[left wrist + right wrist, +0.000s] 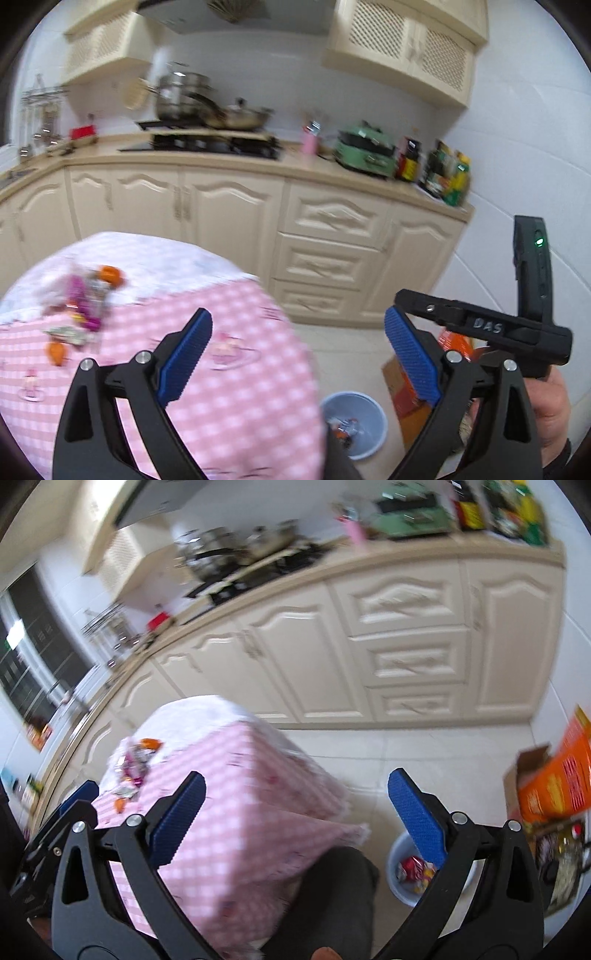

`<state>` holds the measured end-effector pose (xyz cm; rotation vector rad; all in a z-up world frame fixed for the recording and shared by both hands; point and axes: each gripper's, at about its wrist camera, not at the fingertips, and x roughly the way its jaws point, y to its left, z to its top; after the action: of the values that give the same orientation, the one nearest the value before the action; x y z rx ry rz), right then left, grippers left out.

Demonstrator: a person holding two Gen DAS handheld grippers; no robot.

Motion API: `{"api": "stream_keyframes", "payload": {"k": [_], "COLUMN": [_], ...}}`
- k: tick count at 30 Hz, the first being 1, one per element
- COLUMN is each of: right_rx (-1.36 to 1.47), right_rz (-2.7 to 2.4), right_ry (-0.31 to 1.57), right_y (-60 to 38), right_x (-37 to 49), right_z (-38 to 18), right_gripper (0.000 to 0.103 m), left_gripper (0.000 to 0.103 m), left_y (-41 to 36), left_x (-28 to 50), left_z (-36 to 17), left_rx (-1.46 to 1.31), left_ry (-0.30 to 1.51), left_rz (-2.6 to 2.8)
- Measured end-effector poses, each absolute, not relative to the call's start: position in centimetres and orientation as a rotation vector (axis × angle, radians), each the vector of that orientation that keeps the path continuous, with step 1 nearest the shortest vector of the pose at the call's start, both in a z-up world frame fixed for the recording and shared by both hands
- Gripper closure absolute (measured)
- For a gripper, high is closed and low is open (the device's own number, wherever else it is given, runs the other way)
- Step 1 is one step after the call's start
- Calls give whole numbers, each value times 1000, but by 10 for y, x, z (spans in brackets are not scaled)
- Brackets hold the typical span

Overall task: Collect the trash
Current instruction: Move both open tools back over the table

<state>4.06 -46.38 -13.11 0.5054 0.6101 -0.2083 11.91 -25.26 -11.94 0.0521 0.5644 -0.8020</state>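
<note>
Kitchen, pink-checked table (pixel 229 387): wrapper litter (pixel 79 306) heaped far left; bin (pixel 354 424) on floor right for drops; left gripper (pixel 297 354) and right gripper (pixel 295 819) spread, empty.

Two grippers are being seen, the left gripper (pixel 298 334) and the right gripper (pixel 296 797), each with two blue-padded fingers spread wide and nothing between them. One table (pixel 236 391) under a pink checked cloth is being shown, carrying one loose heap of wrappers (pixel 79 306) near its far left corner; the pieces are too blurred to be counted, though two orange ones are being made out. One pale blue bin (pixel 397 856) is being seen on the floor by the table's near right corner, holding several wrappers. One orange carton (pixel 554 779) is being seen, and three drawers (pixel 410 648) are being counted in the cabinet.
</note>
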Motion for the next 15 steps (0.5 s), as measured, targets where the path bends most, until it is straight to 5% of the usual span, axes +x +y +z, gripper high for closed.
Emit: {"api": "stream_keyframes", "payload": {"k": [15], "right_rx": [265], "right_rz": [38], "right_ry": [584], "right_y": [-319], "right_x": [136], "right_z": [-78], "right_gripper": [6], "left_gripper": [11], "left_y": [-93], "left_x": [160], "left_z": [-101], "left_rx": [49], "left_ry": [435], "left_rz": [-503]}}
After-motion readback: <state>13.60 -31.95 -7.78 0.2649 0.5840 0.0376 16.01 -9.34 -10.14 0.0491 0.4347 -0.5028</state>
